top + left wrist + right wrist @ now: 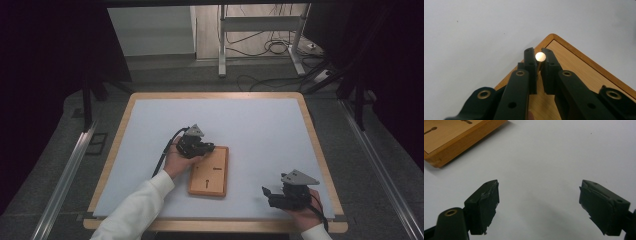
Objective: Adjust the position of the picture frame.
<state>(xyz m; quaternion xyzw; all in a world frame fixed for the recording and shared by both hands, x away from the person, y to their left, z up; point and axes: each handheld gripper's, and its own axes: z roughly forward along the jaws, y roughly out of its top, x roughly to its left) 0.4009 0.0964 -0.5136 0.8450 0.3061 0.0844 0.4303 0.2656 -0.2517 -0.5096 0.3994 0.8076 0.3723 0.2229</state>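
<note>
I am looking down on a wood-edged table [320, 150] wearing a pale sheet [260, 130], where a wooden board [210, 172] with keyhole-shaped slots is lying flat on the sheet, one corner sitting just beyond the left gripper's fingertips [530, 53] and beneath them.

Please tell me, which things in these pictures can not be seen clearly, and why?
- Peg in the left gripper: its length is hidden between the jaws, left gripper view.
- Wooden board: cut off by the top and left edges, right gripper view.
- Board slots: too small for their shape, high view.
</note>
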